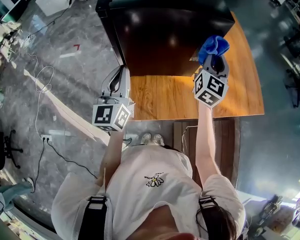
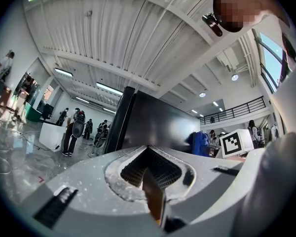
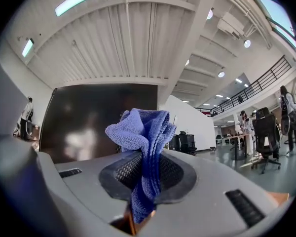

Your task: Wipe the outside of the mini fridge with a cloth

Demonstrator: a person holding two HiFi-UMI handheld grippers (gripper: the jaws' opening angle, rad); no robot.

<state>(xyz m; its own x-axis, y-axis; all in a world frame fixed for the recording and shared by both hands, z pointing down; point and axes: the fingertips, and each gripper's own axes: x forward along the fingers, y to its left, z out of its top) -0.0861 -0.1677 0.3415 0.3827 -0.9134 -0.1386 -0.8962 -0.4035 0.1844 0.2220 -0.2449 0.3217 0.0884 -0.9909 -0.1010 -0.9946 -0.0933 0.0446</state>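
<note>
The black mini fridge (image 1: 170,29) stands on a wooden table (image 1: 245,84), its dark glossy side facing me. My right gripper (image 1: 214,60) is shut on a bunched blue cloth (image 1: 214,45), held up close to the fridge's right part. In the right gripper view the cloth (image 3: 143,132) sticks up between the jaws, with the fridge (image 3: 93,117) just behind it. My left gripper (image 1: 121,73) hangs at the fridge's front left corner, jaws together and nothing in them. In the left gripper view the fridge (image 2: 155,122) rises ahead, and the cloth (image 2: 199,143) shows at the right.
The table edge runs just below both grippers. White cables (image 1: 40,84) and a power strip (image 1: 46,137) lie on the grey floor to the left. Several people (image 2: 71,127) stand far off; office chairs (image 3: 266,132) are at the right.
</note>
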